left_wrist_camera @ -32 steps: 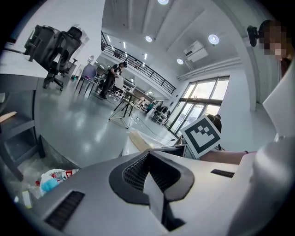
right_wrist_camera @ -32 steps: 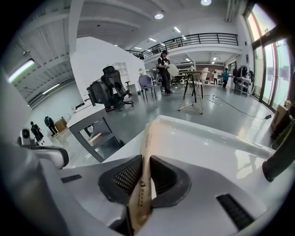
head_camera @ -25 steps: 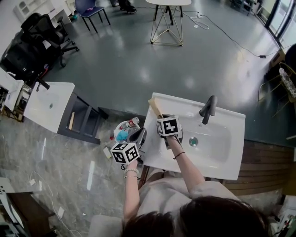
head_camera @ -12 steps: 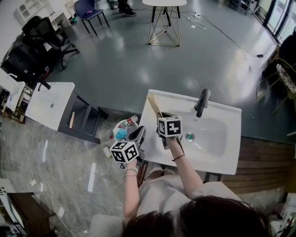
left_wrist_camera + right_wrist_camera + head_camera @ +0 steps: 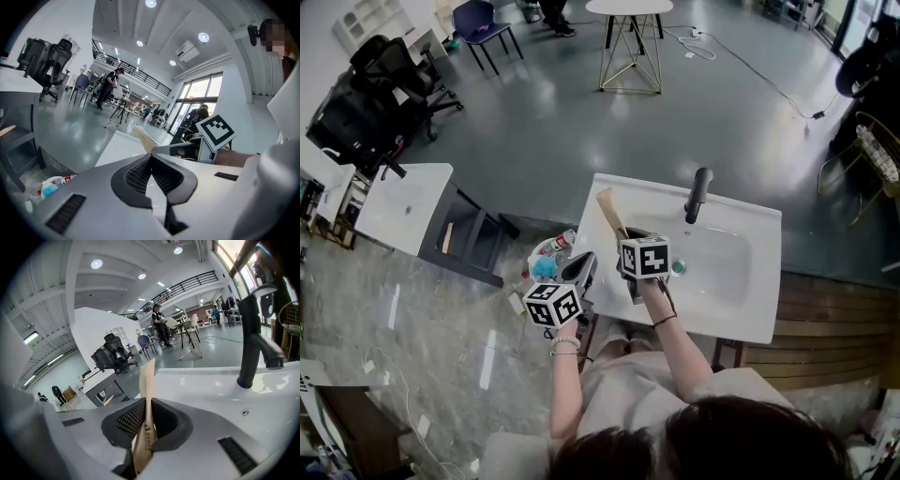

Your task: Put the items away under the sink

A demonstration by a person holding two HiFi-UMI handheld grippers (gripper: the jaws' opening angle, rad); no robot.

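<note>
Tan stick is still clamped in the right gripper, so no change in the grip over the last second. What changes is the framing. The white sink has slid up and left in the head view while both grippers keep about the same spot. My read is that this is a carry, and the stick isn't put away yet. The space under the sink isn't visible.

A heap of bottles sits on the floor just left of the sink, so there's probably more to stow.

The left gripper has its jaws together on nothing, near the sink's left edge.

The stick's long axis runs from the jaws toward the far-left corner of the sink. Its free end points far and slightly left, tilted up, with the flat faces against the pads.
</note>
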